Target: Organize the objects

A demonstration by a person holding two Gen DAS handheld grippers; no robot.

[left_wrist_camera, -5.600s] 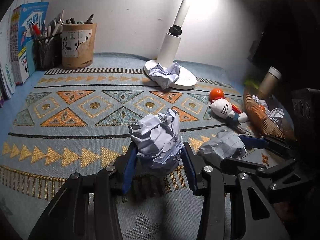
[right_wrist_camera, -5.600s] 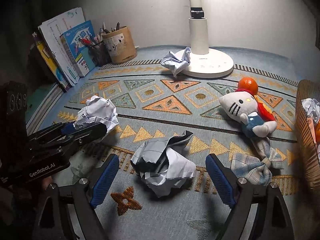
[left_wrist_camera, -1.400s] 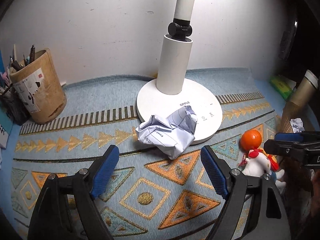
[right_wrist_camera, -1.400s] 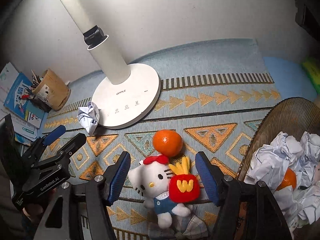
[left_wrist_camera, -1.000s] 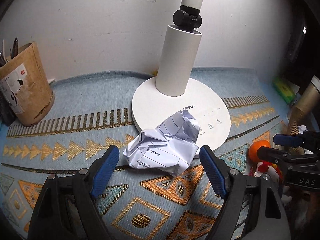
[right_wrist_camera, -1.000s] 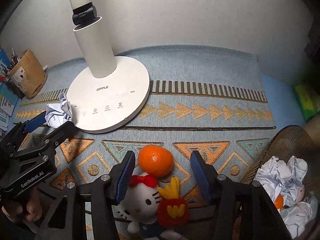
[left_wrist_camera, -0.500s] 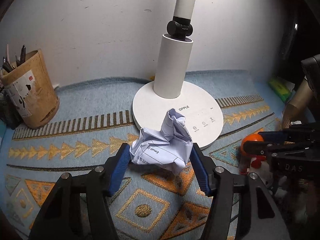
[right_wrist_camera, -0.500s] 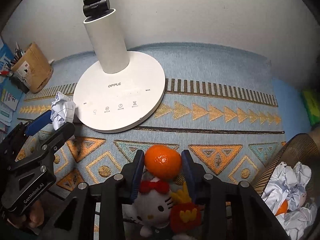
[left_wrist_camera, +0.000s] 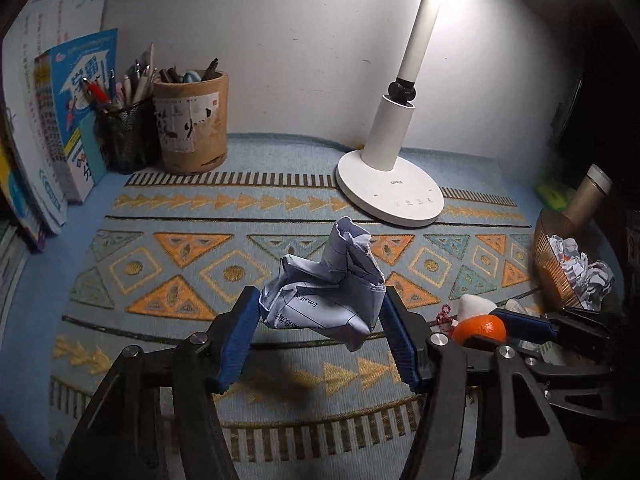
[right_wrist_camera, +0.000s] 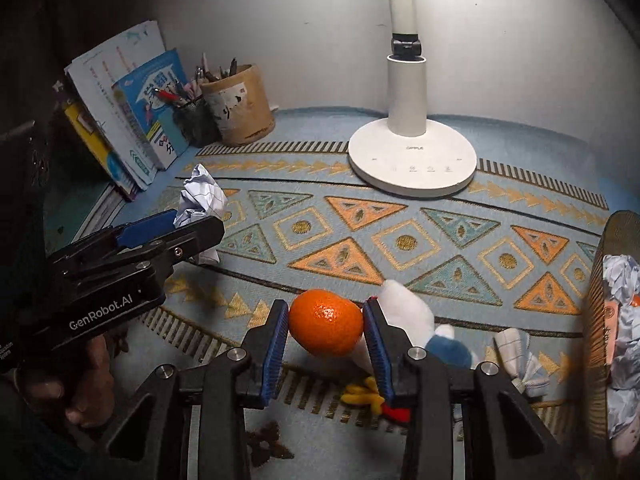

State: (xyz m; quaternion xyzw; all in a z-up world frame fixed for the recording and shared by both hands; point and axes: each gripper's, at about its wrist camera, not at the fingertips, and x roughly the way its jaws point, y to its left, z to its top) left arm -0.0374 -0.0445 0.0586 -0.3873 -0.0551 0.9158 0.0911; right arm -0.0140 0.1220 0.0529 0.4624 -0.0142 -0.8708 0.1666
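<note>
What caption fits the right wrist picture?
Right gripper lifts an orange above a plush toy.

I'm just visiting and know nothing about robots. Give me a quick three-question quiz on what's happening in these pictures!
1. True or false: the left gripper holds a crumpled paper ball clear of the patterned mat.
2. What does the right gripper hold? A) plush toy B) orange C) pen
3. Fill in: the basket contains crumpled ____.

Key: 1 true; 2 B, the orange; 3 paper.
</note>
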